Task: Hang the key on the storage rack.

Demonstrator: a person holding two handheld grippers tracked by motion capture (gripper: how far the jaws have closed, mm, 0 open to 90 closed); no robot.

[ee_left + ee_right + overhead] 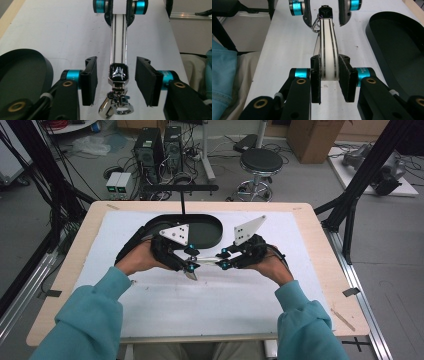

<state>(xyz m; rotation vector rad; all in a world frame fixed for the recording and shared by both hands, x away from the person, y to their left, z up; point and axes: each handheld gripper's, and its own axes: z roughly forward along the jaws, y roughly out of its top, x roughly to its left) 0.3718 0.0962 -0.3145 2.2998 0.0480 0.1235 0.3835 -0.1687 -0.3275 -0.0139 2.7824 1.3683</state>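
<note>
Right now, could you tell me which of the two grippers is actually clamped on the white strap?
The right gripper: its pads press both sides of the white strap. The left gripper is open, its jaws apart either side of the black clasp.

Teal sleeves [95, 320]; each black tool [117, 85] has cyan cylinders and brass screws.

— What's the strap [328, 50] made of?
— Smooth white material with two dark lines, likely leather or plastic. Its clasp [117, 106] is polished, shiny metal under a glossy black buckle [118, 72].
— And beside the strap?
— A matt black plastic tray [397, 50], on a matt white sheet [220, 295] over the pale wood table [320, 240].
— The tongs?
— Rough black pads [344, 78], anodised blue metal collars [72, 75].
</note>
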